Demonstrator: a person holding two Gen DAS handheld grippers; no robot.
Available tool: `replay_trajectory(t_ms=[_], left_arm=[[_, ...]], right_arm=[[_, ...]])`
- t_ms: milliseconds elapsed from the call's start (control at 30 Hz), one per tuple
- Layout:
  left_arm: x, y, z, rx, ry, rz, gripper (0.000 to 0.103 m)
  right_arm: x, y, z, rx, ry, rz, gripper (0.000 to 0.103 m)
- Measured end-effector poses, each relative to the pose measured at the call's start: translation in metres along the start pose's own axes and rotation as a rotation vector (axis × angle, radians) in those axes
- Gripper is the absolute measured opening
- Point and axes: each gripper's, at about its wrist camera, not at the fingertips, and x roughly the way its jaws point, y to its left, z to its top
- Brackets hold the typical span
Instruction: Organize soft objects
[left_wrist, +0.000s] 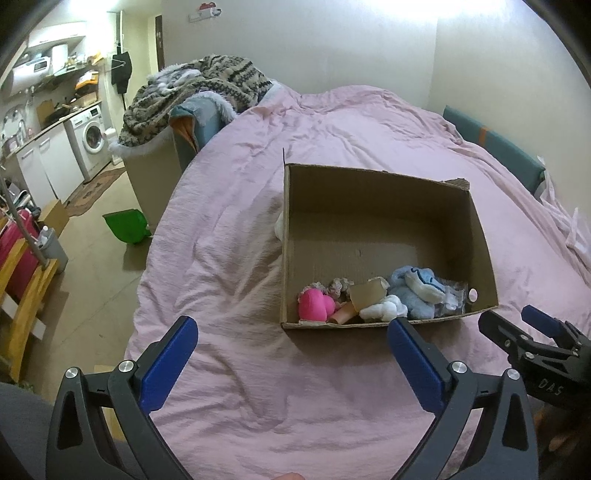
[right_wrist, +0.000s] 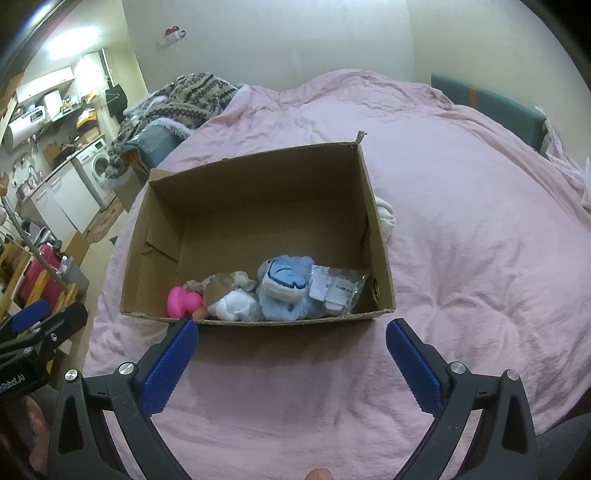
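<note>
An open cardboard box (left_wrist: 376, 206) (right_wrist: 258, 184) sits on the pink bedspread (left_wrist: 258, 387) (right_wrist: 480, 277). Along its near wall lie a pink plush (left_wrist: 316, 304) (right_wrist: 183, 302), a white plush (left_wrist: 382, 310) (right_wrist: 232, 308), a light blue plush (left_wrist: 417, 291) (right_wrist: 282, 286), a clear plastic packet (left_wrist: 454, 297) (right_wrist: 338, 290) and a frilly beige item (left_wrist: 338, 286). A white soft object (left_wrist: 279, 225) (right_wrist: 384, 216) peeks out behind the box's outer side. My left gripper (left_wrist: 291, 336) and my right gripper (right_wrist: 291, 338) both stand open and empty just short of the box.
A patterned knit blanket (left_wrist: 192, 92) (right_wrist: 177, 99) is heaped on a teal seat at the bed's far left. Beyond the bed's left edge are a green bin (left_wrist: 127, 225), a yellow wooden chair (left_wrist: 26, 302) and kitchen units with a washing machine (left_wrist: 90, 138). A teal headboard (left_wrist: 495, 147) lies right.
</note>
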Motion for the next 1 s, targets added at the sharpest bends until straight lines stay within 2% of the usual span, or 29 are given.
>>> replay_trajectory(t_ms=[1000], left_arm=[[0.0058,0.0003,0.0028,-0.032,0.013,-0.014,0.102]], right_arm=[[0.0017,0.0063,0.0023,-0.01,-0.01,0.006,0.103]])
